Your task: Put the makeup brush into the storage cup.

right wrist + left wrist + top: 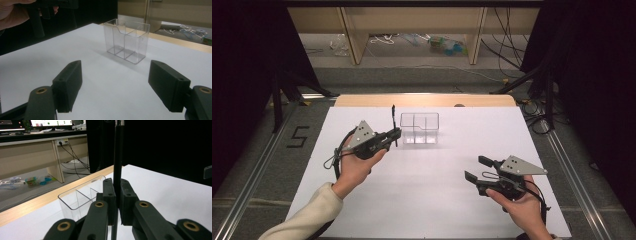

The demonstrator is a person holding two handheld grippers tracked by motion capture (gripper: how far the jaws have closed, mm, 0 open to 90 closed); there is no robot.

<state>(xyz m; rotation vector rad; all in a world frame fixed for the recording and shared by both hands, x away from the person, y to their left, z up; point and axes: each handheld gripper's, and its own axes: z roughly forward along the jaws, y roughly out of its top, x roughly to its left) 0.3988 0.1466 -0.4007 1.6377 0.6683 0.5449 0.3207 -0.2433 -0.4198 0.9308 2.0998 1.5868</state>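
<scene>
1. On the white table (422,200), your left gripper (393,136) is clenched on a thin black rod (393,120), held upright.
2. Rod location: just beside the clear box (419,128), at its 9 o'clock in the high view; contact with the box cannot be told.
3. Your right gripper (477,169) is released, jaws wide apart with nothing between them, at 4 o'clock from the box and well apart from it.
4. Clear box stands upright, with inner dividers, near the table's far edge.

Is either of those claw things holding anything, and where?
The left gripper clamps a thin black rod near its lower end, upright. The right gripper holds nothing.
</scene>
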